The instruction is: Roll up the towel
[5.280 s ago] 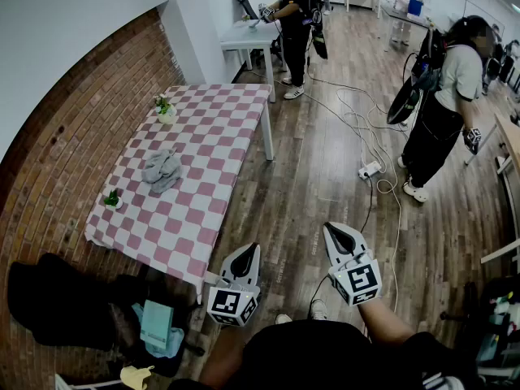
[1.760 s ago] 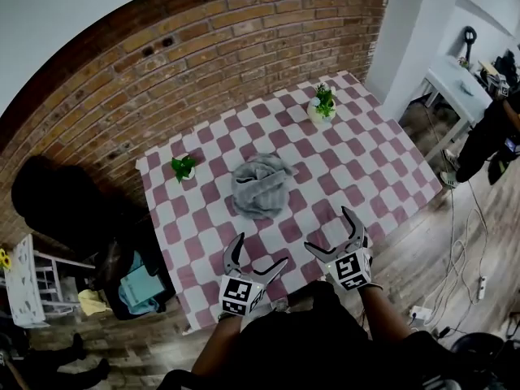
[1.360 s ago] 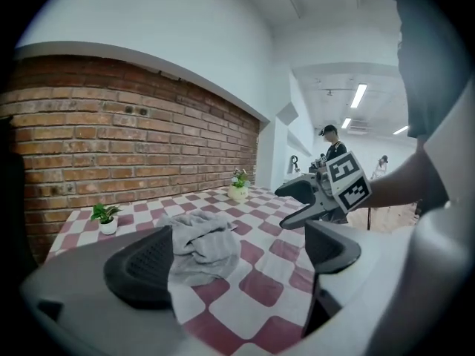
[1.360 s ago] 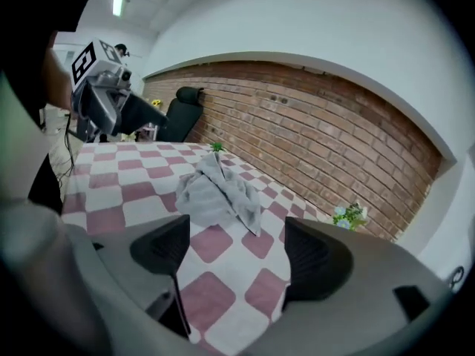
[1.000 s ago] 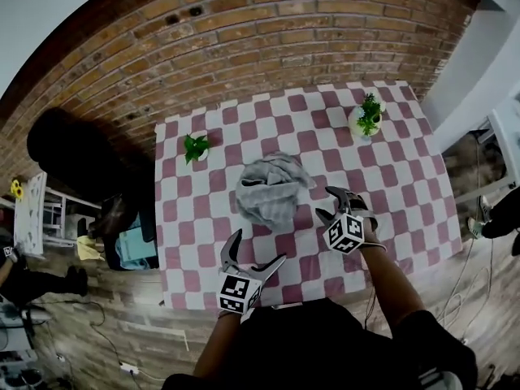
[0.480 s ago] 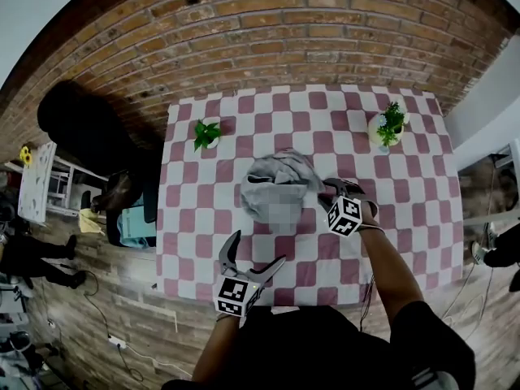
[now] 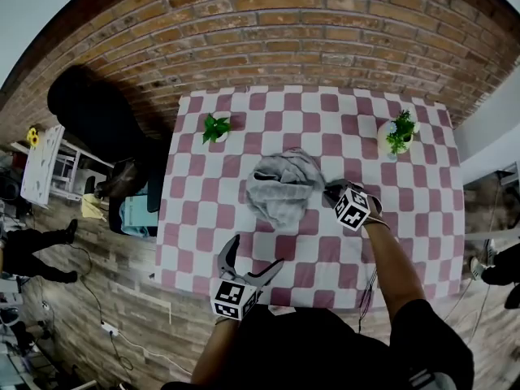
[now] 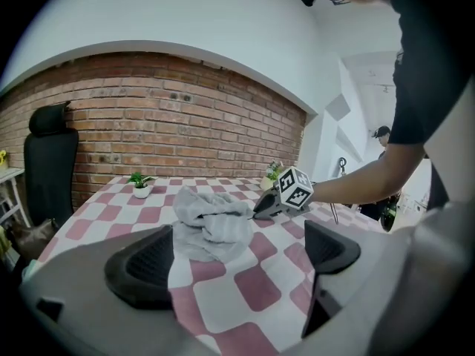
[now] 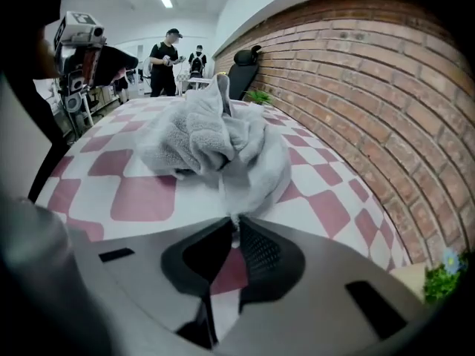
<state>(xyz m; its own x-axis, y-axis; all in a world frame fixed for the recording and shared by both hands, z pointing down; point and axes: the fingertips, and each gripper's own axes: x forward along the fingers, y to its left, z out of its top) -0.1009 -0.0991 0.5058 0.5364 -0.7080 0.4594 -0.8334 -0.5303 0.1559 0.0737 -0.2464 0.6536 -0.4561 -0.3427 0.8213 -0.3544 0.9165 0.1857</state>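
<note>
A crumpled grey towel [image 7: 280, 189] lies in a heap near the middle of the red-and-white checked table [image 7: 325, 254]. My right gripper [image 7: 328, 190] is down at the towel's right edge, its jaws closing with a thin fold of towel [image 9: 215, 136] pinched between the pads [image 9: 256, 252]. In the left gripper view the same gripper [image 8: 257, 211] touches the towel [image 8: 211, 217] from the right. My left gripper [image 7: 253, 255] hovers open over the table's near edge, well short of the towel, with nothing between its fingers [image 8: 141, 265].
Two small potted plants stand on the table, one at the back left [image 7: 216, 127], one at the back right [image 7: 398, 135]. A brick wall [image 7: 268, 31] runs behind the table. A black chair [image 7: 89, 108] is at the left. People [image 9: 165, 65] stand far off.
My right gripper has dropped to the towel's right edge and closed from half open onto a fold of it. The left gripper has stayed near the table's front edge.
</note>
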